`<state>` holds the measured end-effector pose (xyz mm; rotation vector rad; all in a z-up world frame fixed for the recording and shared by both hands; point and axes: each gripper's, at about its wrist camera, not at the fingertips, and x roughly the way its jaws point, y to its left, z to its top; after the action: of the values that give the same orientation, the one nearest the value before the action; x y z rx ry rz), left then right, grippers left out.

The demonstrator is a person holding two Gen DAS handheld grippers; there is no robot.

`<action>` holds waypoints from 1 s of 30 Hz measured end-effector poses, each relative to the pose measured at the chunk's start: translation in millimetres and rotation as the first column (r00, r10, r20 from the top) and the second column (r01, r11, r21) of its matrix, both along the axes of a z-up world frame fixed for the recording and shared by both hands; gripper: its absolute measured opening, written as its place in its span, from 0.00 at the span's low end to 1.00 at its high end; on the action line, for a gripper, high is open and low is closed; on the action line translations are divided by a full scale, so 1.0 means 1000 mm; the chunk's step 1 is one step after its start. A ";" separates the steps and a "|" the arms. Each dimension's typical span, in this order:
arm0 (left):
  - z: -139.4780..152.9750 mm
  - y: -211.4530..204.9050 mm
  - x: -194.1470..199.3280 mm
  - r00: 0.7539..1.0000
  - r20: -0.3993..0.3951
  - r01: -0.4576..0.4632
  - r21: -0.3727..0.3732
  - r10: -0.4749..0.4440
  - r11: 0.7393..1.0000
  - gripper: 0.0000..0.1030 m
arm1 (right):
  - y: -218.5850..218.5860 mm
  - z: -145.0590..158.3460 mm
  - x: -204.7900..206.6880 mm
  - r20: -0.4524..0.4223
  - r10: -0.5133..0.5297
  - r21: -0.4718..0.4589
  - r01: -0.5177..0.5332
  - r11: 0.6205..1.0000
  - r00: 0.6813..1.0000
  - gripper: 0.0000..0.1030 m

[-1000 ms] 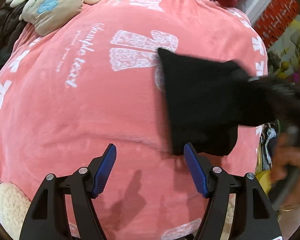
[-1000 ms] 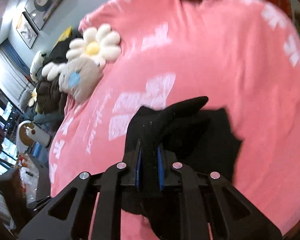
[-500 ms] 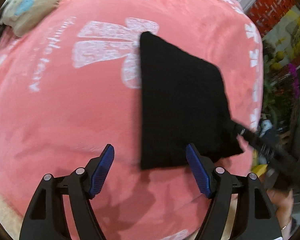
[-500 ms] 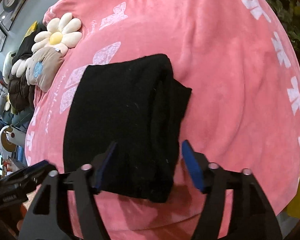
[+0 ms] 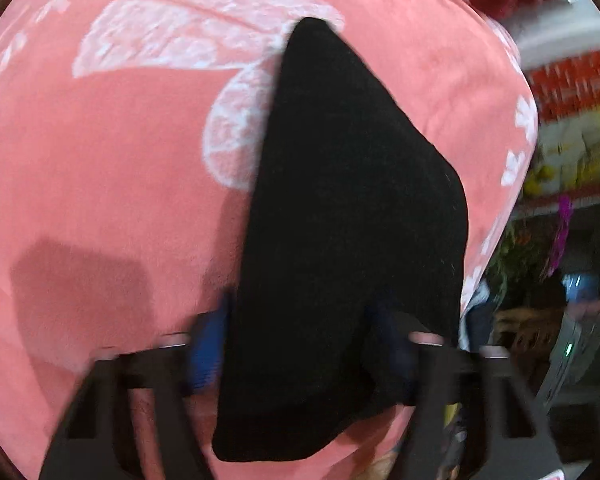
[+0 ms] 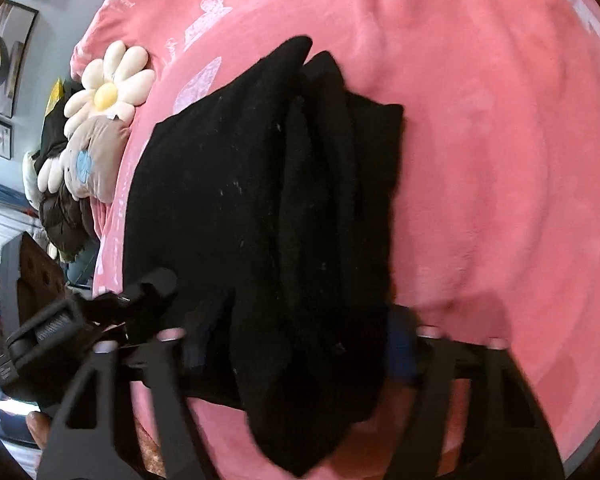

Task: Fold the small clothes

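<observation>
The black garment (image 5: 352, 216) lies on the pink blanket (image 5: 100, 184), already folded into a thick stack; from the right wrist its layered edges (image 6: 324, 168) show as several ridges, one ply sticking out on the far right side. Both tongs straddle the near end of it. The left gripper (image 5: 300, 356) stands wide, its blue pads on either side of the cloth, the left pad (image 5: 206, 356) clear of the fabric edge and the right one half hidden behind it; blur makes it hard to say if either pad touches, but it is not clamped on anything. The right gripper (image 6: 296, 352) is likewise spread, the stack filling the gap between its fingers, with no pinch visible. The left tool (image 6: 60, 332) shows at the lower left of the right view, beside the stack's corner. I judge the folding nearly done, and this step a squaring or gathering of the bundle. The next move probably calls for closing on the full thickness at the near edge, deep enough to catch every ply, else the inner layers may slide out
</observation>
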<state>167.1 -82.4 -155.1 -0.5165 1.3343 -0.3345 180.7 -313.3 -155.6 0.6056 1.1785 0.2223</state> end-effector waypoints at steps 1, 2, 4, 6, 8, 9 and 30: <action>0.004 -0.002 0.000 1.000 0.006 0.023 0.013 -0.023 1.000 0.36 | 0.004 0.006 -0.001 0.014 0.013 -0.008 -0.013 1.000 1.000 0.27; 0.011 -0.002 -0.002 0.999 0.016 0.042 0.019 -0.042 0.999 0.27 | 0.010 0.015 -0.003 0.034 0.034 -0.035 -0.033 0.999 0.999 0.25; 0.029 0.000 -0.009 0.997 0.035 0.067 0.042 -0.068 0.997 0.23 | 0.020 0.034 -0.010 0.072 0.087 -0.067 -0.082 0.994 0.994 0.24; 0.043 0.007 -0.018 0.994 0.048 0.089 0.092 -0.094 0.992 0.23 | 0.030 0.047 -0.024 0.094 0.127 -0.068 -0.121 0.990 0.987 0.24; 0.054 0.017 -0.036 0.991 0.045 0.121 0.136 -0.128 0.983 0.23 | 0.040 0.045 -0.041 0.080 0.158 -0.059 -0.154 0.986 0.984 0.24; 0.053 0.020 -0.043 0.990 0.029 0.129 0.153 -0.135 0.980 0.25 | 0.045 0.038 -0.048 0.061 0.171 -0.062 -0.167 0.984 0.983 0.27; 0.018 0.010 -0.079 0.984 0.014 0.158 0.385 -0.177 0.909 0.53 | 0.060 -0.009 -0.065 -0.041 0.059 -0.110 -0.063 0.992 0.997 0.65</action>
<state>87.6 -72.4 -136.9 -0.0642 1.3572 -0.2163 115.5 -253.7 -164.8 0.4785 1.2382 0.1964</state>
